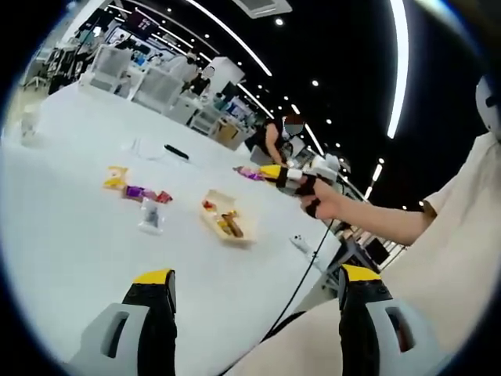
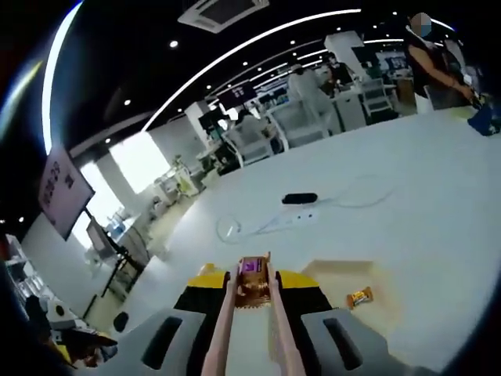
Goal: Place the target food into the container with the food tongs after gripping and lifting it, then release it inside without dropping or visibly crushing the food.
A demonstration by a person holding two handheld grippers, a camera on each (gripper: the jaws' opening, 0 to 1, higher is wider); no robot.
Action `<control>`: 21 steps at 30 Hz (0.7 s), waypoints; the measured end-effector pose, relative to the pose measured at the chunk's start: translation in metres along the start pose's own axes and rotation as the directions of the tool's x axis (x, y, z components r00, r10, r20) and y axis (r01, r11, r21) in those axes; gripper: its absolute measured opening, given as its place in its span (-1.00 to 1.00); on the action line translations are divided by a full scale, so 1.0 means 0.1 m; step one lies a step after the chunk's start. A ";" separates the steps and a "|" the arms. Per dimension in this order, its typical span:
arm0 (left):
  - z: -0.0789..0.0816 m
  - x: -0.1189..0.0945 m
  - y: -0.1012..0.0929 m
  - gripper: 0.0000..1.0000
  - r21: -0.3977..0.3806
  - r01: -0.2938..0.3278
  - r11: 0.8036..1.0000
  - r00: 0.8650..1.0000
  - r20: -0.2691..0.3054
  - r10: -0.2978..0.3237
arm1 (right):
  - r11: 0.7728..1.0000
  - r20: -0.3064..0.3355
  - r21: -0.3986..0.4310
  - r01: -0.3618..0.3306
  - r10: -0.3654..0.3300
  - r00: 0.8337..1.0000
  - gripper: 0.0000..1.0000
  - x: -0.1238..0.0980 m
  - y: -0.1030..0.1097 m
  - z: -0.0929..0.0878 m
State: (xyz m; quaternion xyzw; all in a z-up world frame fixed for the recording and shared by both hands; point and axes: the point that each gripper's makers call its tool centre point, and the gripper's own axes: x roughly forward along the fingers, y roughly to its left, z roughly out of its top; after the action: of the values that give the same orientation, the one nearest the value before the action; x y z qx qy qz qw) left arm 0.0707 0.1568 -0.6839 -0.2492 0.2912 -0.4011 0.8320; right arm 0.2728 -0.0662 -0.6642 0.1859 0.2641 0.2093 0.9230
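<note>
Tongs (image 2: 249,329), clamped between the right gripper (image 2: 250,291) jaws, pinched a brown snack (image 2: 253,287) above the white table (image 2: 407,204). Left gripper (image 1: 254,283) jaws stood released, apart; the container (image 1: 224,222) lay at 12 o'clock beyond them.

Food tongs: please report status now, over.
Right gripper shut on food tongs, tongs pinching a snack. Left gripper open, holding nothing. Container on white table, still apart. Path looks free.
</note>
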 end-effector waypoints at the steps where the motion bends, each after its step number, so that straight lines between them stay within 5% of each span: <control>1: 0.00 0.01 -0.01 0.71 0.001 0.002 1.000 1.000 -0.002 -0.002 | 1.000 0.002 0.004 0.002 -0.003 1.000 -0.56 -0.01 -0.02 0.00; 21: 0.00 -0.01 -0.05 0.70 0.009 -0.011 1.000 1.000 -0.007 0.011 | 0.999 0.016 0.038 0.013 -0.014 1.000 -0.56 -0.08 -0.13 -0.02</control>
State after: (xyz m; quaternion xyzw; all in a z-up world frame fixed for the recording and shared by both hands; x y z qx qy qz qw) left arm 0.0673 0.1553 -0.6804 -0.2424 0.2935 -0.3985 0.8344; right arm 0.2686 -0.0802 -0.6684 0.2034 0.2617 0.1964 0.9228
